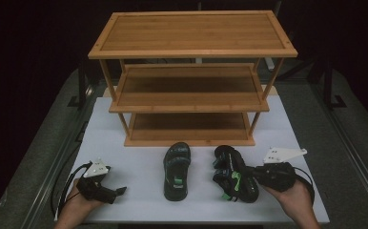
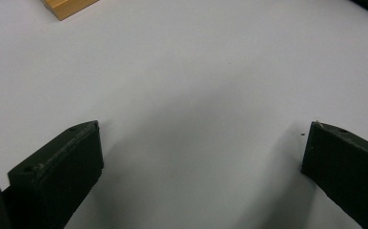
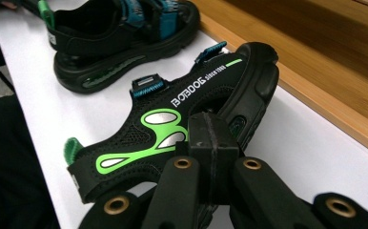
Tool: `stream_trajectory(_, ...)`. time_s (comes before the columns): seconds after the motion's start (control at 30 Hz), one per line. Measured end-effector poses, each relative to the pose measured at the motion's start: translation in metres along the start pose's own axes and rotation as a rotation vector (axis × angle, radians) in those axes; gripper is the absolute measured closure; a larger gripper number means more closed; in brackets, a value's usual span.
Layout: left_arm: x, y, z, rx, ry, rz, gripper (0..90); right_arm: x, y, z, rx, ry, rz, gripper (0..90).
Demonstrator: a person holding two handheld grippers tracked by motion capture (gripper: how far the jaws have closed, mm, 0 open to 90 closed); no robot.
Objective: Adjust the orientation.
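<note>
White table [image 1: 139,191], right tongs [image 3: 214,143] gripping sandal [image 3: 172,129]

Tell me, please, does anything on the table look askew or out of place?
The right sandal looks odd: it is tipped on its side, side panel facing up, with the right gripper shut on its edge. The left sandal lies flat, sole down, in front of the wooden rack. The left gripper is open over bare table.

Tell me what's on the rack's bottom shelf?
The bottom shelf looks bare along its visible front; its rear, shadowed under the middle shelf, cannot be seen.
</note>
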State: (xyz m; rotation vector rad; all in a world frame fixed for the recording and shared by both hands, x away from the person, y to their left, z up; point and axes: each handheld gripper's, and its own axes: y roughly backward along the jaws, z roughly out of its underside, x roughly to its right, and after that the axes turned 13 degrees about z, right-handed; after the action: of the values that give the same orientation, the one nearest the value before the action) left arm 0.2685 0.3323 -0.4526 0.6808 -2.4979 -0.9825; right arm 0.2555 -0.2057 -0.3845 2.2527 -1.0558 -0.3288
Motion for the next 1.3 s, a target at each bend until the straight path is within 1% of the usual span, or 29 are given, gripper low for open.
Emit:
stream_trajectory(0.07,0.000,0.000,0.000,0.000,0.000,0.000,0.0,0.004,0.001,0.002,0.004,-0.012,0.004,89.9)
stream_trajectory(0.2,0.000,0.000,0.000,-0.001,0.000,0.000,0.0,0.012,0.001,0.007,0.015,-0.036,-0.005,89.9)
stream_trajectory(0.33,0.000,0.000,0.000,-0.001,0.000,0.000,0.0,0.019,0.001,0.012,0.018,-0.051,0.000,89.9)
stream_trajectory(0.5,0.000,0.000,0.000,-0.001,0.000,0.000,0.0,0.028,0.000,0.017,0.023,-0.091,-0.027,89.9)
stream_trajectory(0.57,0.000,0.000,0.000,-0.001,-0.001,0.000,0.0,0.031,0.000,0.019,0.021,-0.099,-0.025,89.9)
stream_trajectory(0.73,0.000,0.000,0.000,-0.001,-0.001,0.000,0.0,0.042,-0.002,0.027,0.007,-0.129,-0.013,89.9)
stream_trajectory(0.87,0.000,0.000,0.000,-0.001,-0.001,0.000,0.0,0.052,-0.008,0.036,-0.023,-0.159,0.002,89.9)
stream_trajectory(0.93,0.000,0.000,0.000,-0.002,-0.001,0.000,0.0,0.057,-0.013,0.043,-0.048,-0.171,-0.003,89.9)
stream_trajectory(0.97,0.000,0.000,0.000,-0.001,-0.001,0.000,0.0,0.058,-0.018,0.046,-0.070,-0.173,-0.011,89.8)
stream_trajectory(1.0,0.000,0.000,0.000,-0.001,0.000,0.000,0.0,0.058,-0.021,0.049,-0.079,-0.176,-0.013,89.8)
stream_trajectory(1.07,0.000,0.000,0.000,-0.002,-0.001,0.000,0.0,0.059,-0.022,0.051,-0.079,-0.190,-0.023,89.8)
stream_trajectory(1.1,0.000,0.000,0.000,-0.002,0.000,0.000,0.0,0.059,-0.022,0.051,-0.078,-0.183,-0.020,89.8)
stream_trajectory(1.23,0.000,0.000,0.000,-0.001,0.000,0.000,0.0,0.059,-0.023,0.052,-0.084,-0.184,-0.014,89.5)
stream_trajectory(1.27,0.000,0.000,0.000,-0.001,0.000,0.000,0.0,0.060,-0.022,0.052,-0.086,-0.182,-0.008,84.0)
stream_trajectory(1.3,0.000,0.000,0.000,-0.002,0.000,0.000,0.0,0.062,-0.020,0.051,-0.085,-0.177,0.010,82.3)
